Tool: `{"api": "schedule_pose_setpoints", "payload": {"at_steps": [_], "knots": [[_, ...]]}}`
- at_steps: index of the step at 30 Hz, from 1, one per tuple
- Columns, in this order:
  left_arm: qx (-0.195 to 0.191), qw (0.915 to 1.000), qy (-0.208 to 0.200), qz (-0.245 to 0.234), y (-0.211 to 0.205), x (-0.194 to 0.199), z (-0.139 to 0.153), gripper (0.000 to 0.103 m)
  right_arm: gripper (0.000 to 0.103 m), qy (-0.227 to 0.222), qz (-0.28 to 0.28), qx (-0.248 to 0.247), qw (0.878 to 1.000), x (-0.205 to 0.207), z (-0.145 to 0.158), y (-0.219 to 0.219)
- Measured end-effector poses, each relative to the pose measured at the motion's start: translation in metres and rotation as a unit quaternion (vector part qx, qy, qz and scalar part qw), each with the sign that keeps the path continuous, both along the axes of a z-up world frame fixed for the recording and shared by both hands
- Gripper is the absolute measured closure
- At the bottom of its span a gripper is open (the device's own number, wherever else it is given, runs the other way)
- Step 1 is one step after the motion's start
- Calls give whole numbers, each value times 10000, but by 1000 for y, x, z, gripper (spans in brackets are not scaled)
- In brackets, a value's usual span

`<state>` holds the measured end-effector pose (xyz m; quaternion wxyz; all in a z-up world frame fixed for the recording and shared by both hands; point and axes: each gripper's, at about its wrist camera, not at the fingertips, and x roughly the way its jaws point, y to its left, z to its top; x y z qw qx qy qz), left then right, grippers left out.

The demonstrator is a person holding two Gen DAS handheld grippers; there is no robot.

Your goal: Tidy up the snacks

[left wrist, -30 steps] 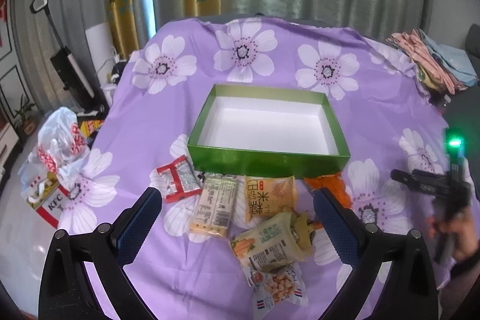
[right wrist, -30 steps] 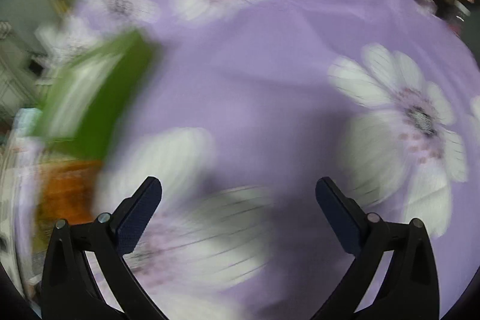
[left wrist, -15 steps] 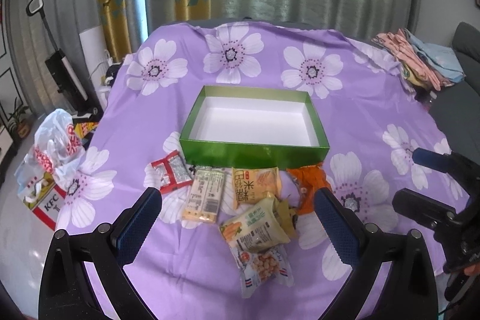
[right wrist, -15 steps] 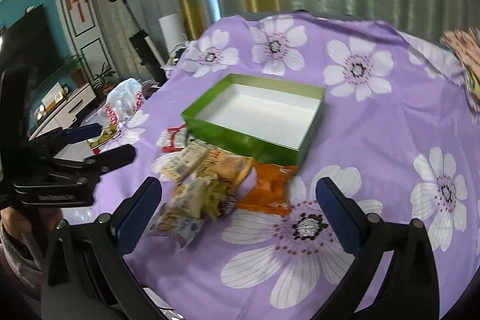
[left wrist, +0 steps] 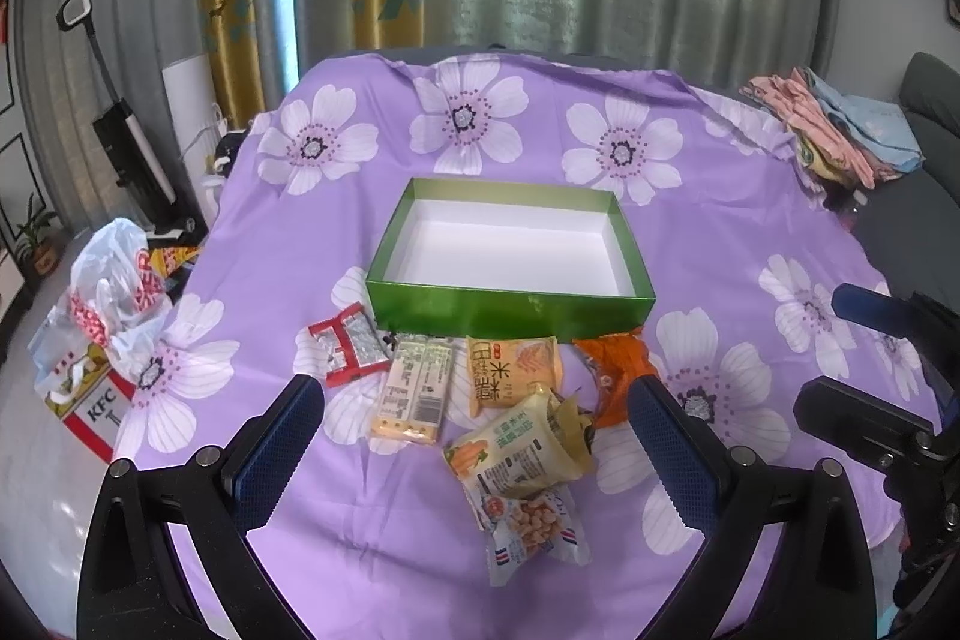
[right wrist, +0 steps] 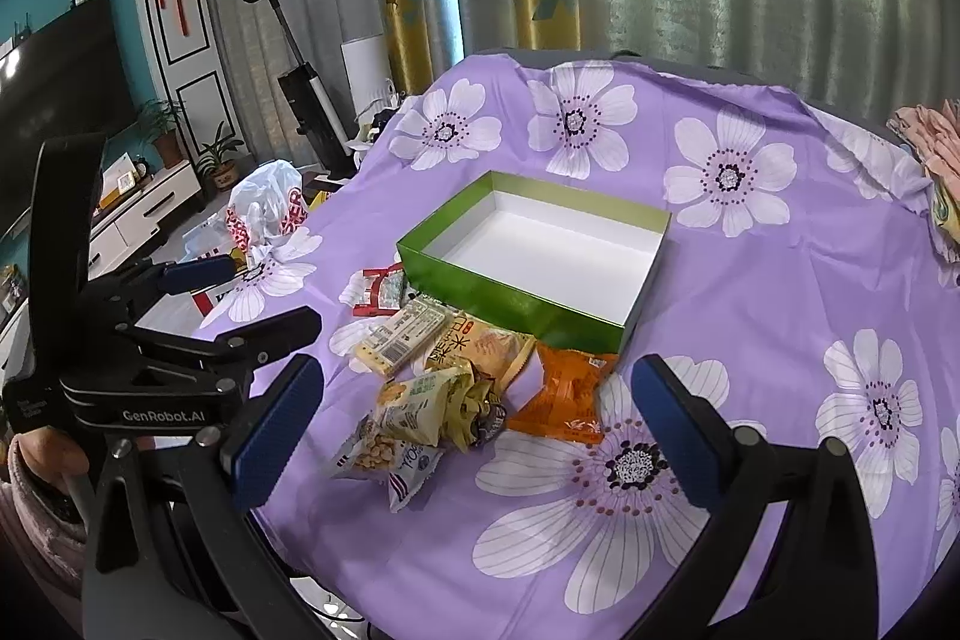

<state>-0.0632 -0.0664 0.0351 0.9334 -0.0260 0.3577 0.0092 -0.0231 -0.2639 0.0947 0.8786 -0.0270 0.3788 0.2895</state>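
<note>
Both hand-held tools hang spread wide and empty above the near edge of a flowered purple tablecloth [left wrist: 708, 232]: the left gripper [left wrist: 474, 451] at about 7 o'clock of the snack heap, the right gripper [right wrist: 477, 424] at about 5 o'clock. Just beyond them lie a peanut pouch [left wrist: 531, 529], a crumpled yellow-green bag [left wrist: 519, 445], a cracker pack [left wrist: 414, 388], an orange packet [left wrist: 618, 370] and a red-and-silver sachet [left wrist: 348, 352]. Farther back, at 12 o'clock, the green box [left wrist: 510, 307] sits open, its white floor bare.
</note>
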Motion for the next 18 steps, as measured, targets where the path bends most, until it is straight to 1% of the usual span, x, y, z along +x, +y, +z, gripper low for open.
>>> {"api": "schedule_pose_setpoints", "payload": {"at_steps": [6,8,11,13,16,18], "knots": [[-38,10000,19,-37,-2,-1,0,2,0,98,-46,8,9999,1,-5,0],[-140,9998,48,-127,-1,0,-2,2,0,136,-41,35,9999,1,-9,-2],[-484,9983,164,-265,6,4,-7,2,0,245,-29,152,9996,3,-14,-3],[-751,9962,323,-300,15,7,-15,2,0,330,36,224,9992,2,-20,-4],[-1154,9913,598,-203,28,11,-29,2,0,502,199,318,9980,1,-32,-2],[-1414,9870,744,-173,36,13,-38,2,0,645,367,472,9961,-1,-41,0]]}}
